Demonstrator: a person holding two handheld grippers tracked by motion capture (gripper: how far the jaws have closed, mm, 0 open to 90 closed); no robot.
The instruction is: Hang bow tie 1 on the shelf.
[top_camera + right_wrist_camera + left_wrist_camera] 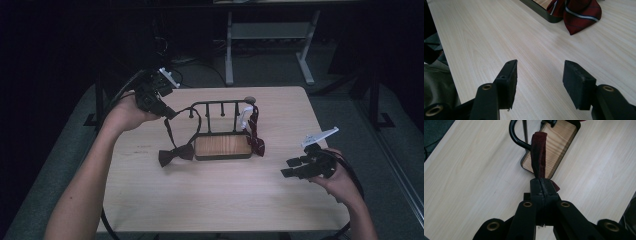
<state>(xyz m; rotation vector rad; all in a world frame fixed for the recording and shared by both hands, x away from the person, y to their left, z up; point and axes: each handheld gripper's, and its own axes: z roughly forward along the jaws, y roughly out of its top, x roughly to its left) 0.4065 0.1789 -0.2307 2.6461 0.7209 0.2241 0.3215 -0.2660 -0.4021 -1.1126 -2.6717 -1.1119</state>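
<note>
Table (210, 195): pale wood top, bare in front of the rack, so cloth dragged over it should slide easily.
Rack (223, 146): black metal frame with pegs on a wooden base, near the table's middle; it looks rigid and heavy enough to stay put under a light pull, though that is a judgement.
Striped tie (254, 135): dark red with pale stripes, hanging at the rack's right end, its tip resting on the table beside the base (579, 15).
Bow tie (175, 154): dark maroon, lying on the table just left of the base, its strap (539, 155) rising over the rack's rounded left corner.
Handling: soft, light, limp fabric; it will sag and fold, and may snag on a peg. The flat strap is the sensible place to pinch, not the bulky knot.
Left gripper (541, 186): held up left of the rack, jaws closed tight on the strap.
Right gripper (539, 75): low over the table's right side, jaws apart and holding nothing, well away from the rack.
</note>
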